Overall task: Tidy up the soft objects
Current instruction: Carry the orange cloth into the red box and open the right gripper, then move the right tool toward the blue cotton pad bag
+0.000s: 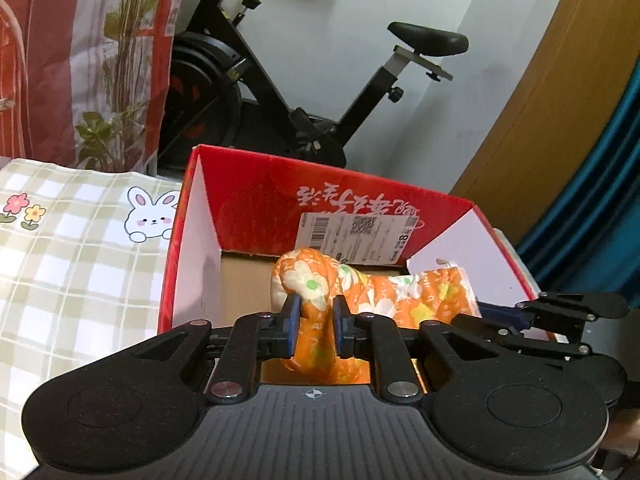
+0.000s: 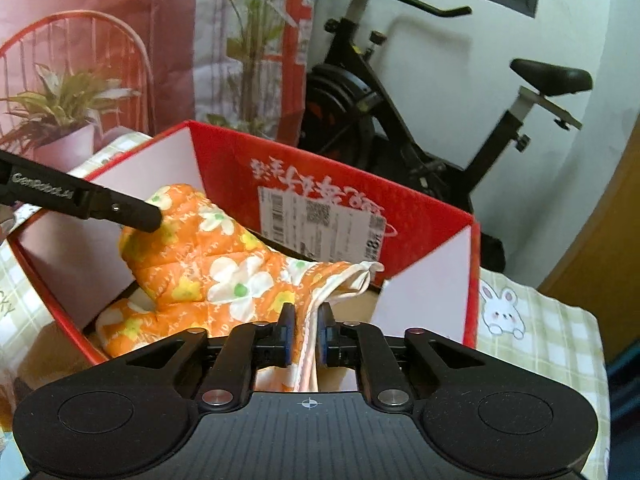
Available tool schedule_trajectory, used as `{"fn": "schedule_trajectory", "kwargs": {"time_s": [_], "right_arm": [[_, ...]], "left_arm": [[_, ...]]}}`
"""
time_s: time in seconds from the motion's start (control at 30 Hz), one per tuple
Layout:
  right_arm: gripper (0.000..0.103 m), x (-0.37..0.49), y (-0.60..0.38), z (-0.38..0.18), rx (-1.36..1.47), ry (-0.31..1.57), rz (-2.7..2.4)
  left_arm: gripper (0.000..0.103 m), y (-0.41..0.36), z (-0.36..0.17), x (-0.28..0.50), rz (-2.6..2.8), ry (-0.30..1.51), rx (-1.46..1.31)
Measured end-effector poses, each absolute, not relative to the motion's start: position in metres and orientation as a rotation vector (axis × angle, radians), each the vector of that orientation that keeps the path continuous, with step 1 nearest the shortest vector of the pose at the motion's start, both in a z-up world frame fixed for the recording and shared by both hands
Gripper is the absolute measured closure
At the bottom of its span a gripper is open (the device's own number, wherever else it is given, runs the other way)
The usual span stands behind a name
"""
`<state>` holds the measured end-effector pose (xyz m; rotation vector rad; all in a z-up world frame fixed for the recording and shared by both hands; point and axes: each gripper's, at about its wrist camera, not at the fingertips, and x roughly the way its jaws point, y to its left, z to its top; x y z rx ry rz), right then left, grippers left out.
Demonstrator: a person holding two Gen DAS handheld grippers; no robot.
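Note:
An orange quilted cloth with white flowers (image 1: 308,280) lies in an open red cardboard box (image 1: 256,196) with white inner walls. My left gripper (image 1: 317,320) reaches over the box's near edge, and its blue pads pinch a bunched fold of the cloth. In the right wrist view the same cloth (image 2: 200,256) spreads across the box (image 2: 224,160). My right gripper (image 2: 306,328) holds the cloth's pale hemmed edge between its pads. A black finger of the left gripper (image 2: 136,212) comes in from the left, on the cloth's far bulge. Part of the right gripper's black body (image 1: 560,312) shows at right.
The box stands on a green-checked sheet with a rabbit print (image 1: 80,248) (image 2: 540,328). Behind it is a black exercise bike (image 1: 280,92) against a white wall. A red-patterned curtain and potted plants (image 2: 60,108) stand at the left, a wooden panel (image 1: 560,100) at the right.

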<state>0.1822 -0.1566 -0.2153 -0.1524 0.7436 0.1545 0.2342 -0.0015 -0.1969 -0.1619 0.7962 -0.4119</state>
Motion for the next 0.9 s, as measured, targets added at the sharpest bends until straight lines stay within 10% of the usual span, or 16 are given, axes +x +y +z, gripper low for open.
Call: {"fn": "schedule_trajectory", "kwargs": {"time_s": [0.53,0.9], "right_arm": [[0.0,0.149,-0.161,-0.192,-0.041,0.699,0.119],[0.0,0.115,-0.169,-0.181,0.044,0.648,0.077]], "left_arm": [[0.007,0.004,-0.164,0.199,-0.367,0.707,-0.083],[0.0,0.014,-0.154,0.168,-0.294,0.708,0.045]]}}
